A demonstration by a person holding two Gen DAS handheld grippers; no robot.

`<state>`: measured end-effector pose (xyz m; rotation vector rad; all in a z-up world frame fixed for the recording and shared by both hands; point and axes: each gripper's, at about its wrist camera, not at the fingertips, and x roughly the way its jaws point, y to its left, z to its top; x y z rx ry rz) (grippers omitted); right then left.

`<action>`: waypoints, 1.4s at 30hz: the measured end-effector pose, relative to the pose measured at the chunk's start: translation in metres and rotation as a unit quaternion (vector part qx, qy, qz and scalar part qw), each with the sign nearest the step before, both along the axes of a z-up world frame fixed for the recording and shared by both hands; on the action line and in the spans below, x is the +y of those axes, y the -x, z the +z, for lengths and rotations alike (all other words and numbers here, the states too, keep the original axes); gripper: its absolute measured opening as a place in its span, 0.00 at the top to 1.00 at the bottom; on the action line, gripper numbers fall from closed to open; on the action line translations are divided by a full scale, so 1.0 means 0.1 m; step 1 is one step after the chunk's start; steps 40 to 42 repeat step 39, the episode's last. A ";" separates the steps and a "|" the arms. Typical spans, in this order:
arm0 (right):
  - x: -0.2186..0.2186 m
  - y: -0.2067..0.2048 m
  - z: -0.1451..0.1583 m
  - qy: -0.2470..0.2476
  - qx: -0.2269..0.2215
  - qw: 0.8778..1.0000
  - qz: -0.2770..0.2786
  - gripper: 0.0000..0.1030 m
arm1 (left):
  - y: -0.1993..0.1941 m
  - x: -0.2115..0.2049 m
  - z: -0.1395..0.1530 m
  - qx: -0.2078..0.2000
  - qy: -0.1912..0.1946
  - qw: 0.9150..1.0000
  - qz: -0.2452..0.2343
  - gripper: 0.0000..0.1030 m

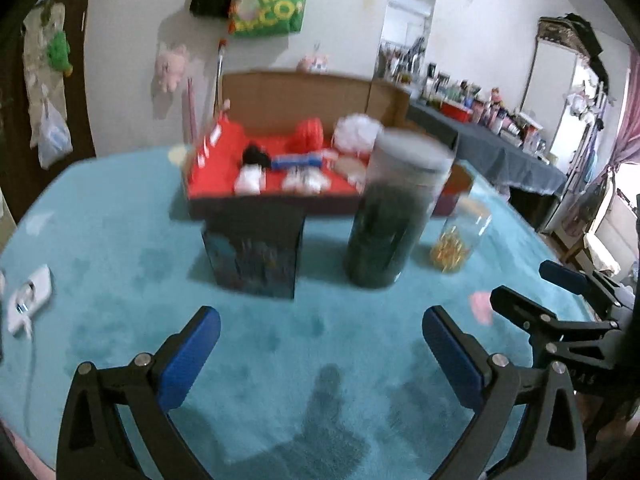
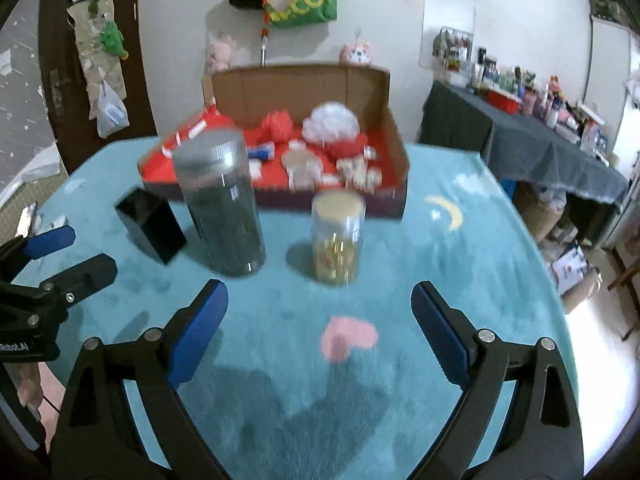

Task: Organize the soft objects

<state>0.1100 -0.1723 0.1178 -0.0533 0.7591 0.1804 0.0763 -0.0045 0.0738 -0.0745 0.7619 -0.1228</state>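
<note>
A cardboard box (image 1: 304,92) (image 2: 296,80) with a red lining stands at the back of the teal table. It holds several soft things: a white pom-pom (image 1: 356,130) (image 2: 330,124), a red ball (image 1: 306,134) (image 2: 276,124), a black and white toy (image 1: 254,168) and a blue piece (image 1: 298,161). My left gripper (image 1: 320,344) is open and empty above the cloth, well short of the box. My right gripper (image 2: 320,320) is open and empty too. Each gripper shows at the edge of the other's view.
A tall dark jar (image 1: 394,212) (image 2: 220,204), a small clear jar with gold pieces (image 1: 458,240) (image 2: 336,240) and a dark box (image 1: 254,256) (image 2: 150,224) stand in front of the cardboard box. A white device (image 1: 28,298) lies left. A cluttered side table (image 2: 520,136) stands right.
</note>
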 end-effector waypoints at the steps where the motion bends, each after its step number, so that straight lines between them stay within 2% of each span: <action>1: 0.00 -0.01 -0.08 0.003 0.007 1.000 -0.001 0.09 | -0.02 0.00 -0.08 0.009 0.001 1.000 0.001 0.00; 8: 0.02 -0.07 -0.54 0.014 0.055 0.998 -0.010 0.09 | -0.09 -0.01 -0.38 0.039 -0.014 0.999 0.010 0.00; 15: -0.06 -0.14 -0.72 0.016 0.075 0.997 -0.028 0.09 | -0.13 -0.02 -0.53 0.055 -0.040 0.997 0.024 0.00; 21: -0.07 -0.14 -0.73 0.014 0.074 0.997 -0.034 0.07 | -0.15 -0.07 -0.57 0.061 -0.064 0.995 0.033 0.00; 42: -0.06 -0.14 -0.73 0.014 0.073 0.997 -0.038 0.06 | -0.17 -0.07 -0.58 0.061 -0.063 0.995 0.040 0.00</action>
